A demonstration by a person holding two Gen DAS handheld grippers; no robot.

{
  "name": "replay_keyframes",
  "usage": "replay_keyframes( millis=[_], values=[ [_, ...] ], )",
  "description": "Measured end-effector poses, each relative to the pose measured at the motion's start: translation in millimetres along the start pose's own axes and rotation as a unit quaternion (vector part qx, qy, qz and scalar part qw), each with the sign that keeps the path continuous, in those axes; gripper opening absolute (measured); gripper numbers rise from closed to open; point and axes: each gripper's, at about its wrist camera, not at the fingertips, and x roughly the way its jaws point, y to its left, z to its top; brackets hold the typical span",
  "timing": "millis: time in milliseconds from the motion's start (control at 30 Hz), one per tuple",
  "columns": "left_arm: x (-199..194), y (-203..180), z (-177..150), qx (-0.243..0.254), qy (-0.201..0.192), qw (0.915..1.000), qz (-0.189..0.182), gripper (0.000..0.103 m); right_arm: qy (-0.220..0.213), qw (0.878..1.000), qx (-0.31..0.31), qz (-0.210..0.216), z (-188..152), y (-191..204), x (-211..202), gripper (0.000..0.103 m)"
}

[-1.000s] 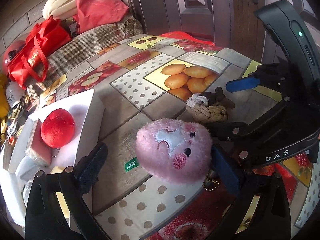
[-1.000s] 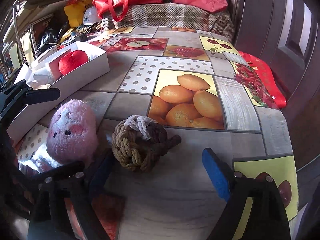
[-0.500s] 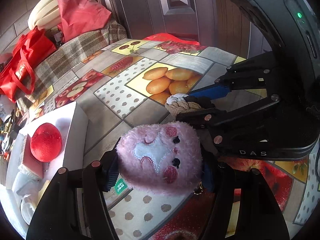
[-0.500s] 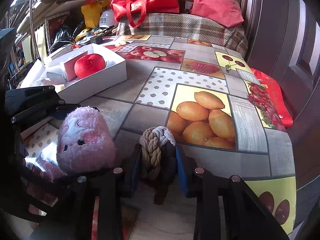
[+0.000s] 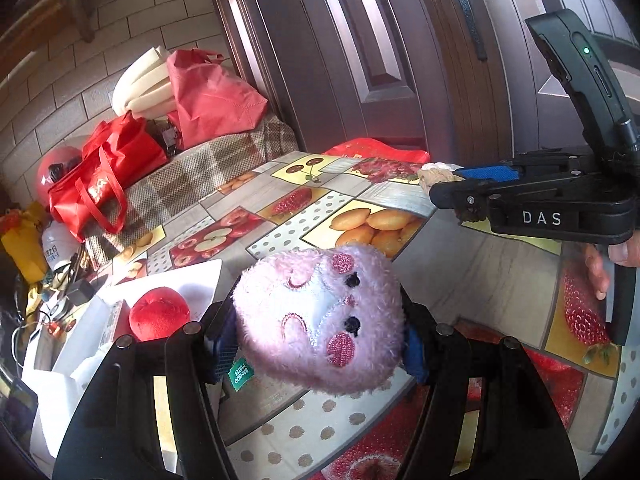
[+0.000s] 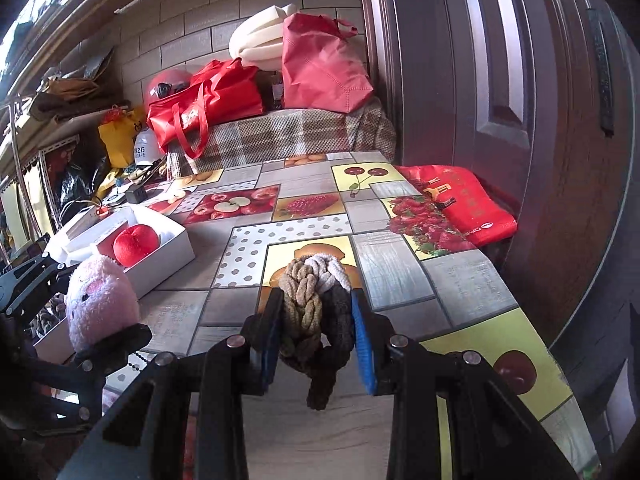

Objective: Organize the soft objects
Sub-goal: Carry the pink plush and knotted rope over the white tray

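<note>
My left gripper (image 5: 316, 340) is shut on a fluffy pink plush toy (image 5: 320, 320) with an embroidered face, lifted off the table. The same pink plush toy (image 6: 100, 300) shows at the left of the right wrist view. My right gripper (image 6: 316, 336) is shut on a knotted rope ball (image 6: 312, 312) of tan, white and dark cord, held above the tabletop. From the left wrist view the right gripper (image 5: 452, 188) sits at the upper right with the rope ball (image 5: 436, 174) peeking out. A white box (image 6: 160, 260) at the left holds a red plush fruit (image 6: 134, 244).
The table (image 6: 400, 264) wears a fruit-print cloth. A red flat bag (image 6: 460, 204) lies at its far right edge beside a brown door. Red bags (image 6: 208, 104), white foam rolls and a plaid-covered bench crowd the far end. Clutter and cables lie left of the box.
Both grippers closed, the left on the pink plush and the right on the rope ball, then lifted them off the table and tilted upward.
</note>
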Motion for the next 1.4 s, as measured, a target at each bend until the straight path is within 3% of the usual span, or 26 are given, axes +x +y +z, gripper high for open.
replay_keyframes(
  millis=[300, 567, 733, 1167, 1400],
  values=[
    [-26, 4, -4, -0.024, -0.037, 0.999, -0.009, 0.066, -0.033, 0.999, 0.006, -0.002, -10, 19, -23, 0.032],
    [-52, 25, -17, -0.088, -0.06, 0.994, -0.023, 0.066, -0.044, 0.999, 0.012, 0.002, -18, 34, -36, 0.032],
    [-61, 39, -25, -0.118, -0.065, 0.9908, -0.017, 0.066, -0.046, 0.999, 0.006, 0.008, -21, 47, -39, 0.032],
    [-86, 59, -43, -0.13, -0.076, 0.9886, -0.002, 0.066, -0.044, 0.998, -0.017, 0.033, -24, 83, -39, 0.032],
    [-101, 85, -59, -0.147, -0.076, 0.9858, 0.027, 0.066, -0.042, 0.998, -0.018, 0.04, -25, 91, -39, 0.033]
  ],
)
